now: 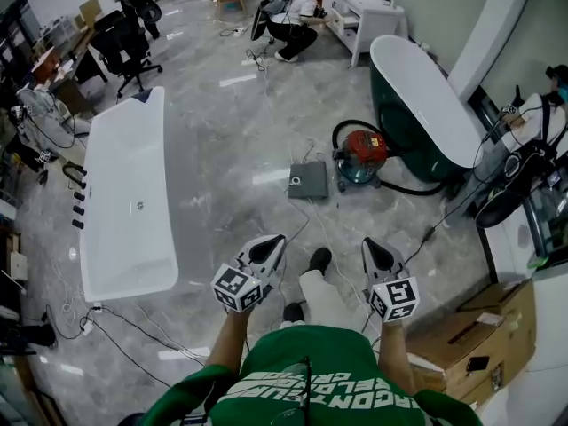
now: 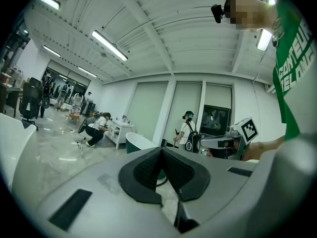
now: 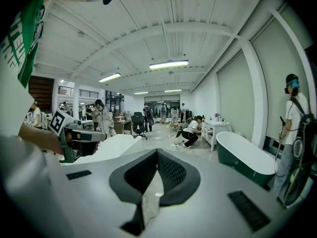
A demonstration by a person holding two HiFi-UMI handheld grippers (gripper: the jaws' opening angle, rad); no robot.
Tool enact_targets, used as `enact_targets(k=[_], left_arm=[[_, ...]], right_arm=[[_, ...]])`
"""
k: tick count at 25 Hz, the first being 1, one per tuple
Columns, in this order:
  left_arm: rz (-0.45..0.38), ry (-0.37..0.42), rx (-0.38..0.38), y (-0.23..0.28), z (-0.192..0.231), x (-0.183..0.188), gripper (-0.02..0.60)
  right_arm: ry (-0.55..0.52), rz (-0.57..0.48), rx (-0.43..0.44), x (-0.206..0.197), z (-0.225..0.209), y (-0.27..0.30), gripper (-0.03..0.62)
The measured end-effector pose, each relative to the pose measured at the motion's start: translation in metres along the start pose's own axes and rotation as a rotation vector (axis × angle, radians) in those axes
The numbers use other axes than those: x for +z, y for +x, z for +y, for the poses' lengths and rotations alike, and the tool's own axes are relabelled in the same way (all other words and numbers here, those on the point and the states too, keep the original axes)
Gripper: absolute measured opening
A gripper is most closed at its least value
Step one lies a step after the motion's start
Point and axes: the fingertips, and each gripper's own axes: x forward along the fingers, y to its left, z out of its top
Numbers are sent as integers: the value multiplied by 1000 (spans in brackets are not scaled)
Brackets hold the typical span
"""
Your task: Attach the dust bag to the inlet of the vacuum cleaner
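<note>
With the left hand-held gripper [image 1: 269, 250] and right hand-held gripper [image 1: 379, 254] shut on nothing, the flat-lying dust bag [image 1: 308, 180] near the vacuum cleaner [image 1: 362, 153] could be fumbled, or trailing cables [image 1: 429, 234] snagged.

Two bathtubs [image 1: 124, 193] [image 1: 424, 105], one vacuum [image 1: 359, 153], one bag [image 1: 308, 181]

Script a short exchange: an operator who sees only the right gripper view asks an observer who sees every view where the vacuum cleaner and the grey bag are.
Operator: My view shows no vacuum cleaner. Where is it?
Observer: The red vacuum cleaner stands on the floor, close beside the green bathtub.
Operator: And the bag?
Observer: The grey dust bag lies flat on the floor, just left of the vacuum cleaner in the head view.
</note>
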Motion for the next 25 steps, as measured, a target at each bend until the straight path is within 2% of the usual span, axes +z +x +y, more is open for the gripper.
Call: enact_targets(k=[4,10,19,25], left_arm=[[16,17,3,21,21,3,5],[39,30,27,57,75,18,5],[27,54,68,143,152,55,5],[38,66,68,190,194,60,5]], right_arm=[[14,0,14,0,-19,37,8],[15,-13,47,19,-48,111,8],[-12,3,100,54,-110,210,8],[-31,5,87,69,-153,259,8]])
